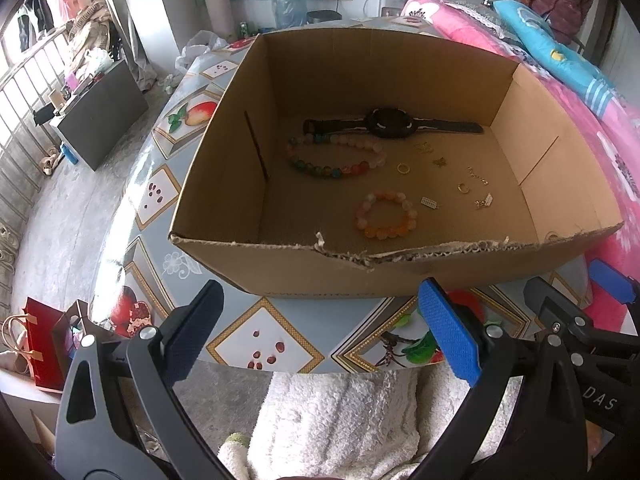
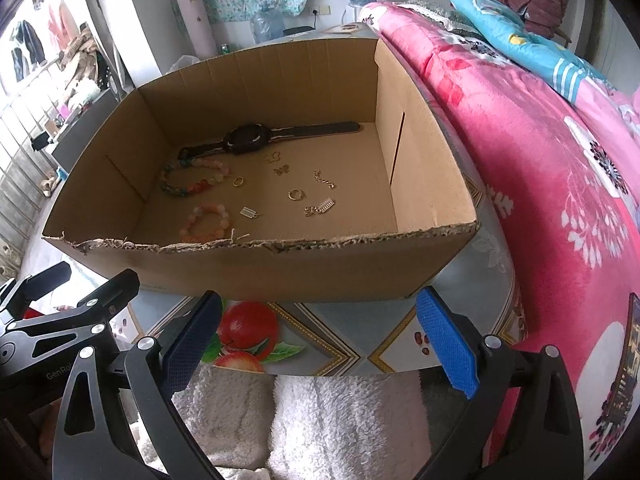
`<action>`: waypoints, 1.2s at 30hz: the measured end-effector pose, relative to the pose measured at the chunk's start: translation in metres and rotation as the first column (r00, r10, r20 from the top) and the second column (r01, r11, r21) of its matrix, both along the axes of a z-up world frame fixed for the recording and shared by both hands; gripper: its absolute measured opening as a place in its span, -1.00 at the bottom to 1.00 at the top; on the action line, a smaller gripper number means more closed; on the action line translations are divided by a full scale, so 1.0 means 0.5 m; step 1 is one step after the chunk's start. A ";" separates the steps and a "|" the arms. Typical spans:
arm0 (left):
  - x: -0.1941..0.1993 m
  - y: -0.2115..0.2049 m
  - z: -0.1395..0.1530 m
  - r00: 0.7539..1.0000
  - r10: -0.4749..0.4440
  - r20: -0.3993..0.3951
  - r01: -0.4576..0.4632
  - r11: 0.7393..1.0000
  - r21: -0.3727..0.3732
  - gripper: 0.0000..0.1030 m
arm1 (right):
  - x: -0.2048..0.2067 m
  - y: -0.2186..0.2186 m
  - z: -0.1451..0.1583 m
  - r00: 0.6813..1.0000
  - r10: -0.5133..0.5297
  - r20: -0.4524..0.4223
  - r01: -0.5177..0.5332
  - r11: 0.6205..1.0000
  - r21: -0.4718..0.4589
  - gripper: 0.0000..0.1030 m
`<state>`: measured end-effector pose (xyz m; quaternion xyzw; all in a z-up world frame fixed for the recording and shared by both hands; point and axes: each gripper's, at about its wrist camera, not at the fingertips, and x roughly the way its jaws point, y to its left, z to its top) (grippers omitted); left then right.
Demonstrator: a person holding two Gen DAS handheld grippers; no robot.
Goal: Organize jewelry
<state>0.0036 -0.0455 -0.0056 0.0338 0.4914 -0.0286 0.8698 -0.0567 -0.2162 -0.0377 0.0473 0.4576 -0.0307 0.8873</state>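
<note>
While both hover short of the worktop's near edge:
Left hand-held gripper (image 1: 322, 330): jaws spread, empty.
Right hand-held gripper (image 2: 320, 330): jaws spread, empty.
Open brown cardboard box (image 1: 400, 276): on worktop (image 1: 264, 320).
Black wristwatch (image 1: 390, 122): along box's far wall.
Multicoloured bead bracelet (image 1: 336, 156): just before it.

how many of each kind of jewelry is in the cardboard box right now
Watch: 1
Bead bracelets: 2, a multicolour one and an orange-pink one
Gold rings: 2
Other small gold or silver pieces, too small to name: 5
Total: 10
</note>
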 end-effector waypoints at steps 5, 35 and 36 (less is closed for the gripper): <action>0.001 -0.001 -0.001 1.000 0.001 -0.002 -0.001 1.000 -0.001 0.83 | 0.002 0.000 0.000 1.000 -0.001 -0.001 0.001 1.000 -0.005 0.85; 0.003 -0.001 -0.003 1.000 0.003 -0.009 -0.003 1.000 0.004 0.83 | 0.001 -0.007 -0.002 1.000 -0.006 -0.004 0.006 1.000 -0.013 0.85; 0.004 -0.001 -0.002 1.000 0.004 -0.010 -0.004 1.000 0.003 0.83 | 0.001 -0.006 -0.001 1.000 -0.007 -0.003 0.007 1.000 -0.012 0.85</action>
